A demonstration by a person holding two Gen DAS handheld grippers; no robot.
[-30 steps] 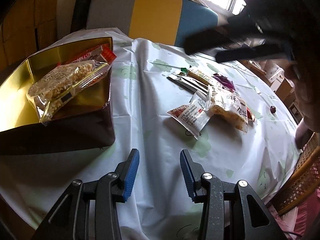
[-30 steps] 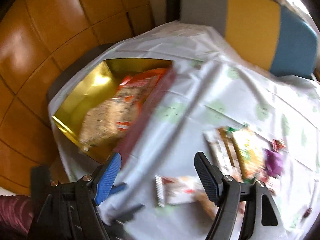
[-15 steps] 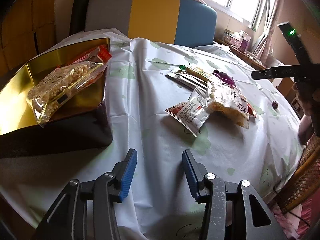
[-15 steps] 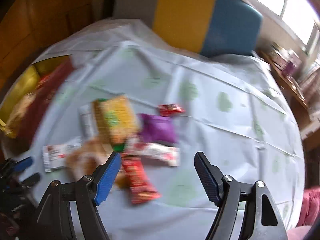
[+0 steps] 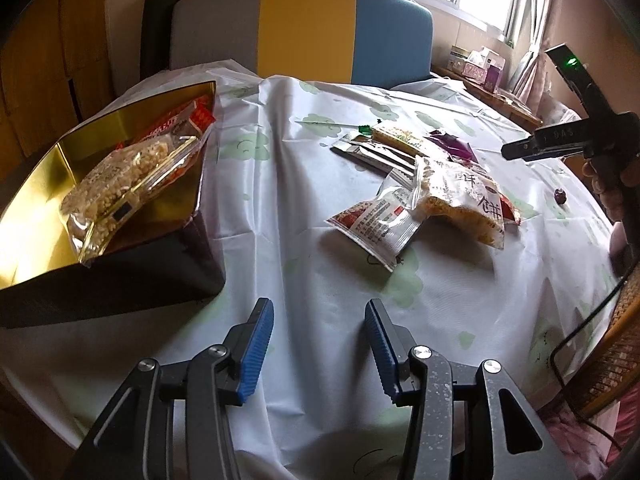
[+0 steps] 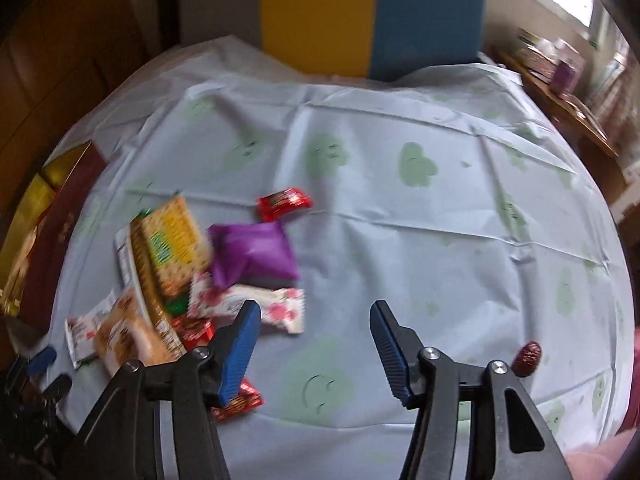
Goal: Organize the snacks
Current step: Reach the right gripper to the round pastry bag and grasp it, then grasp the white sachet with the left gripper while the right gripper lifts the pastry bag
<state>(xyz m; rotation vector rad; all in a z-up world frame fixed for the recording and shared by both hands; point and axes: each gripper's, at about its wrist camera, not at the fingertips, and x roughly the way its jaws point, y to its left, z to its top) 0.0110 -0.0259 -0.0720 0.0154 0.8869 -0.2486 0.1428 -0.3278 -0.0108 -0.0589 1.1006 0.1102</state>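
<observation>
On the tablecloth (image 5: 280, 184), the gold box (image 5: 36, 184) holds two snack bags; left hand-held gripper (image 5: 319, 344) gapes empty, right hand-held gripper (image 6: 315, 340) closing on nothing.

A gold-lined box (image 5: 44, 184) with dark outer walls sits open at the left edge of the table; a clear bag of puffed rice cakes (image 5: 120, 184) leans against its right wall, over a red packet (image 5: 180, 120). Well to its right lies a loose heap of snacks: a white packet with red print (image 5: 376, 220) flat at the near edge, a clear bag of golden crisps (image 5: 460, 200) overlapping it, a yellow-green cracker pack (image 6: 172, 248), a purple pouch (image 6: 256, 254), and a white wrapper with pink flowers (image 6: 248, 304). A small red candy (image 6: 284, 202) lies just beyond the pouch, apart from it. A dark red wrapped sweet (image 6: 528, 358) rests alone, well to the right.
</observation>
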